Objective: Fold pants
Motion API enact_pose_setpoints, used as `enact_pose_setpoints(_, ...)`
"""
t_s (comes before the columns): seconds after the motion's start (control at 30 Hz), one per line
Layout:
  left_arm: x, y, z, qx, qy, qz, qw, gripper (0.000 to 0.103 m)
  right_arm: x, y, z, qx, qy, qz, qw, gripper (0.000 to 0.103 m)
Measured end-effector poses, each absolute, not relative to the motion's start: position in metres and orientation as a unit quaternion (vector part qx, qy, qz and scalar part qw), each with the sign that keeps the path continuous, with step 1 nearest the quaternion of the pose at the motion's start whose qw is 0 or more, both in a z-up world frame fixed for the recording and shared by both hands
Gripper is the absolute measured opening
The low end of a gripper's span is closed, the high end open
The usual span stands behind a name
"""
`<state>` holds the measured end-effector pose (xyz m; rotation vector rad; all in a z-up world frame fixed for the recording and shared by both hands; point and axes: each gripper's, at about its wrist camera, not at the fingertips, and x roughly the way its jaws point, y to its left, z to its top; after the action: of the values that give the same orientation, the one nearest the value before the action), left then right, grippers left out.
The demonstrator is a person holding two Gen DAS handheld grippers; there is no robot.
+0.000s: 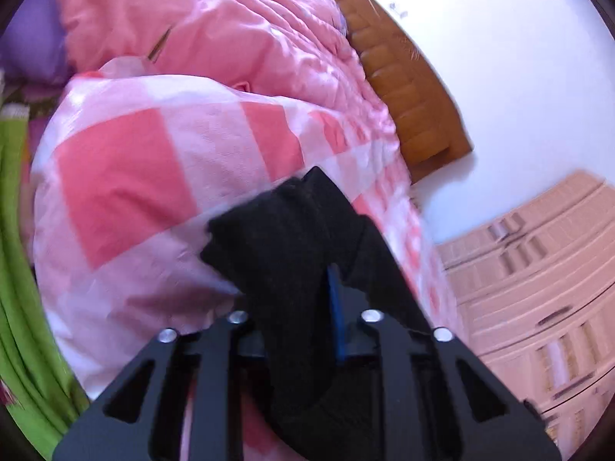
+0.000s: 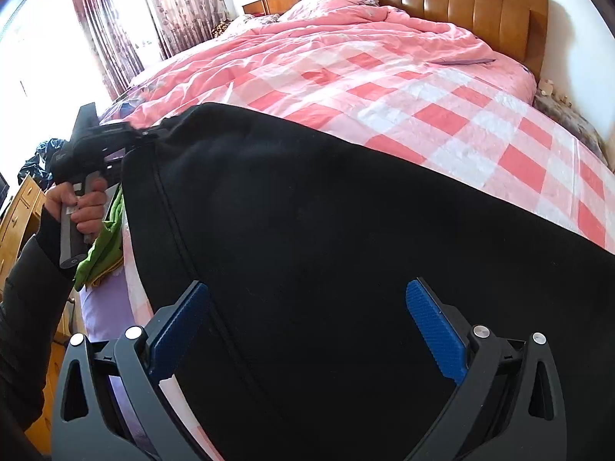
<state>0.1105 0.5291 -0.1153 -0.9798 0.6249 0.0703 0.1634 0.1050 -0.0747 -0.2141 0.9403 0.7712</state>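
Nearest, the right gripper point(image 2: 307, 330) stands released, its blue ribbed pads point(image 2: 434, 336) spread wide to either side of the black fleece pants point(image 2: 326, 230), apparently positioned to take a second hold. The pants lie spread across the near edge of the pink-and-white checked quilt point(image 2: 442, 115). At far left, the left gripper point(image 1: 303, 307) is clenched on a bunched corner of the pants, presumably to anchor that end for folding. Beyond stands the brown padded headboard point(image 2: 461, 4).
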Motion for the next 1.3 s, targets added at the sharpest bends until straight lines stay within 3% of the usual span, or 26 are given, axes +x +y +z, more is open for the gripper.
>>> enact_pose_setpoints(0.1, 0.098, 0.501, -0.079, -0.366, 0.295, 0.082, 0.879, 0.014, 0.163, 0.091, -0.070, -0.092, 0.436, 0.357, 0.821, 0.099)
enact_pose_setpoints(0.23, 0.093, 0.390, 0.003, -0.122, 0.256, 0.127, 0.950, 0.014, 0.168, 0.050, -0.056, -0.039, 0.423, 0.335, 0.841, 0.099)
enact_pose_setpoints(0.37, 0.100, 0.268, 0.036, 0.019, 0.223, 0.048, 0.973, 0.014, 0.169, -0.008, -0.038, 0.009, 0.400, 0.294, 0.868, 0.099)
enact_pose_setpoints(0.5, 0.103, 0.159, 0.019, 0.115, 0.223, -0.028, 0.968, 0.014, 0.161, -0.094, -0.017, 0.052, 0.368, 0.222, 0.902, 0.099)
enact_pose_setpoints(0.7, 0.111, 0.033, -0.031, 0.175, 0.255, -0.096, 0.946, 0.014, 0.136, -0.209, -0.004, 0.110, 0.341, 0.111, 0.927, 0.099)
enact_pose_setpoints(0.87, 0.112, -0.017, -0.074, 0.236, 0.277, -0.100, 0.926, 0.015, 0.125, -0.246, -0.016, 0.138, 0.346, 0.090, 0.924, 0.099)
enact_pose_setpoints(0.93, 0.109, -0.024, -0.084, 0.250, 0.282, -0.110, 0.920, 0.023, 0.127, -0.245, -0.027, 0.148, 0.362, 0.112, 0.914, 0.099)
enact_pose_setpoints(0.97, 0.106, -0.026, -0.086, 0.256, 0.279, -0.123, 0.917, 0.043, 0.129, -0.242, -0.033, 0.156, 0.369, 0.125, 0.908, 0.099)
enact_pose_setpoints(1.0, 0.095, -0.026, -0.087, 0.261, 0.276, -0.162, 0.911, 0.075, 0.133, -0.236, -0.040, 0.169, 0.381, 0.141, 0.898, 0.099)
enact_pose_setpoints(1.03, 0.080, -0.027, -0.088, 0.270, 0.265, -0.185, 0.907, 0.089, 0.134, -0.232, -0.043, 0.176, 0.387, 0.151, 0.893, 0.099)
enact_pose_setpoints(1.07, 0.063, -0.024, -0.086, 0.284, 0.242, -0.202, 0.906, 0.098, 0.140, -0.221, -0.050, 0.188, 0.400, 0.180, 0.879, 0.099)
enact_pose_setpoints(1.17, 0.018, -0.010, -0.084, 0.324, 0.197, -0.240, 0.894, 0.098, 0.149, -0.189, -0.059, 0.193, 0.425, 0.232, 0.853, 0.099)
enact_pose_setpoints(1.3, 0.023, 0.060, -0.069, 0.236, 0.235, -0.186, 0.924, 0.098, 0.156, -0.151, -0.067, 0.205, 0.441, 0.283, 0.827, 0.099)
